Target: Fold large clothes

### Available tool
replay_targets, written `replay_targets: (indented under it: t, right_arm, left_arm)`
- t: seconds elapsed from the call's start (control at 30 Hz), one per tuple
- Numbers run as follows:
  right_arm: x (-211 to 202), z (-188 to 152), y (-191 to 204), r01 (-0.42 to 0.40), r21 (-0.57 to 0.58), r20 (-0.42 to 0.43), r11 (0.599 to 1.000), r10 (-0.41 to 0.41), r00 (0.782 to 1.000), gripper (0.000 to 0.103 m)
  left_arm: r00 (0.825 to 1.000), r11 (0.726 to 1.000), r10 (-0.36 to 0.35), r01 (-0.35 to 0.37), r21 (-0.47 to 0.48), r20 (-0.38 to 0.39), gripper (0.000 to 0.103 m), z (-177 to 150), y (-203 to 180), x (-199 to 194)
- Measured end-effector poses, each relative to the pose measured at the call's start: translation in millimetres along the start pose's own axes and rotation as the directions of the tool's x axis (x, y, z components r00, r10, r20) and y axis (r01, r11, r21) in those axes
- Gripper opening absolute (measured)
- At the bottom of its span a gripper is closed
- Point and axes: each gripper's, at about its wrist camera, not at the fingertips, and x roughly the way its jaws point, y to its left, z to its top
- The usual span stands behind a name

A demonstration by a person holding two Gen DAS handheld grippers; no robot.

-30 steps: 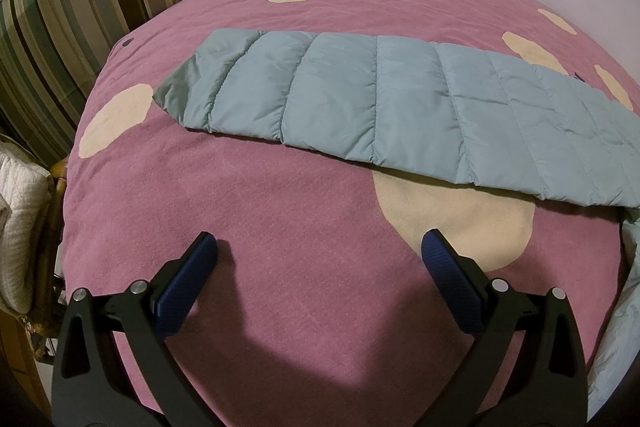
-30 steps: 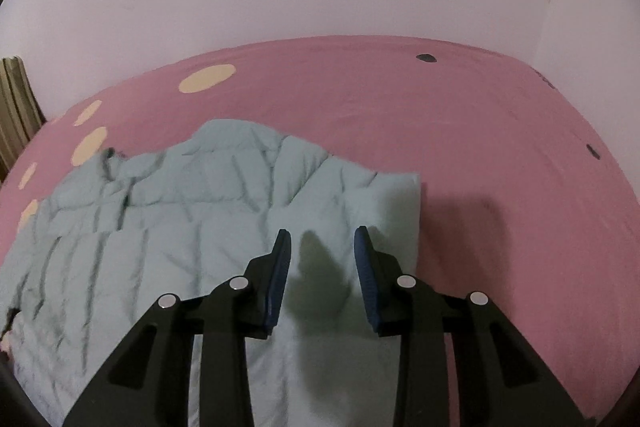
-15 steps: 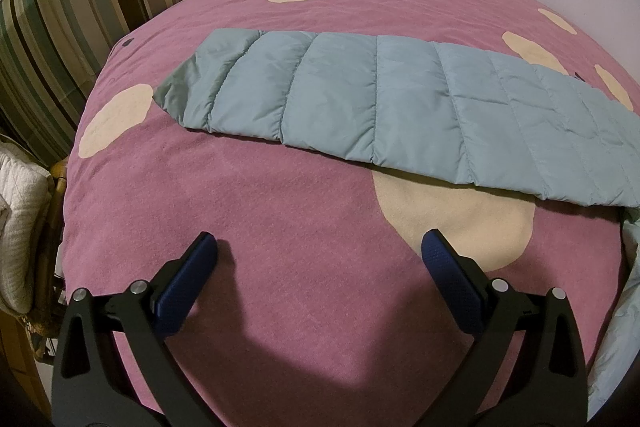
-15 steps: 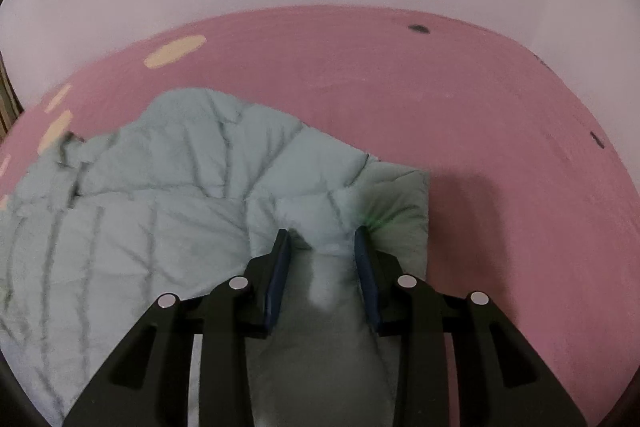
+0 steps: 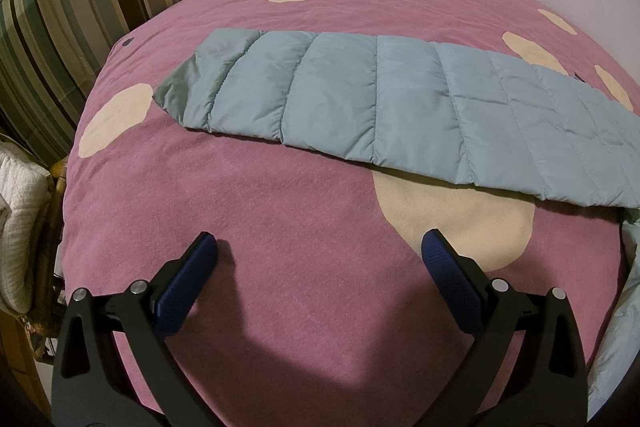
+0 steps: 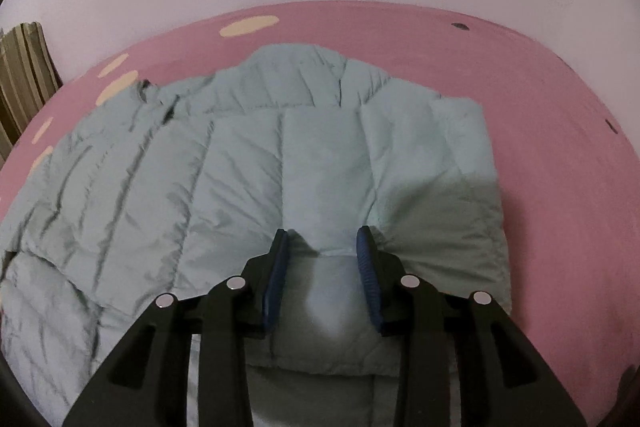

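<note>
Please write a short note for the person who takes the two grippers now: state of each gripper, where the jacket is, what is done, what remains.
Left gripper: open wide, empty, above the pink bedspread, short of the jacket's sleeve, which lies stretched out flat.
Right gripper: its jaws have just been opening; a puffy fold of the light blue quilted jacket sits between them, grip unclear.
Done: one side panel looks folded over the body.
Left: fold in the sleeve, then fold the body.

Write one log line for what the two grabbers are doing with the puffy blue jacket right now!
left gripper: open, over pink blanket, off sleeve | right gripper: jaws just opening, astride a fold of jacket | fold unfinished
</note>
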Motion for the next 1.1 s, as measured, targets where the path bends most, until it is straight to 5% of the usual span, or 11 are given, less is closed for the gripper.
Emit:
replay_targets:
  t: [0.43,0.57,0.67,0.7,0.9,1.1]
  right_arm:
    - [4.2,-4.4,1.6,0.007,-0.012,0.008,1.0,-0.007,1.0,0.044]
    - [2.2,-4.1,5.6,0.001,-0.037,0.013,0.999,0.0,1.0,0.057]
    - [2.1,-3.8,8.1,0.024,-0.048,0.016,0.999,-0.023,1.0,0.086]
    - [2.8,-3.9,8.4,0.025,-0.048,0.013,0.999,-0.025,1.0,0.088]
    - [3.6,-5.0,7.7,0.014,-0.036,0.01,0.999,-0.013,1.0,0.089]
    - [4.2,-6.0,7.6,0.014,-0.036,0.01,0.999,-0.014,1.0,0.089]
  left_arm:
    - [1.0,1.0,-0.012,0.012,-0.008,0.005,0.101,-0.3,1.5,-2.3]
    - [0.999,0.999,-0.048,0.048,0.0,0.002,0.101,-0.3,6.9,-7.8]
    - [0.997,0.997,-0.08,0.08,0.016,0.005,0.101,0.1,15.7,-15.4]
    - [0.996,0.996,-0.091,0.091,0.013,0.017,0.101,1.0,20.3,-19.1]
    - [0.992,0.994,-0.1,0.103,-0.032,0.077,0.101,24.4,60.4,-26.3]
    - [0.981,0.969,-0.192,0.192,-0.158,0.016,0.101,62.4,103.8,6.6]
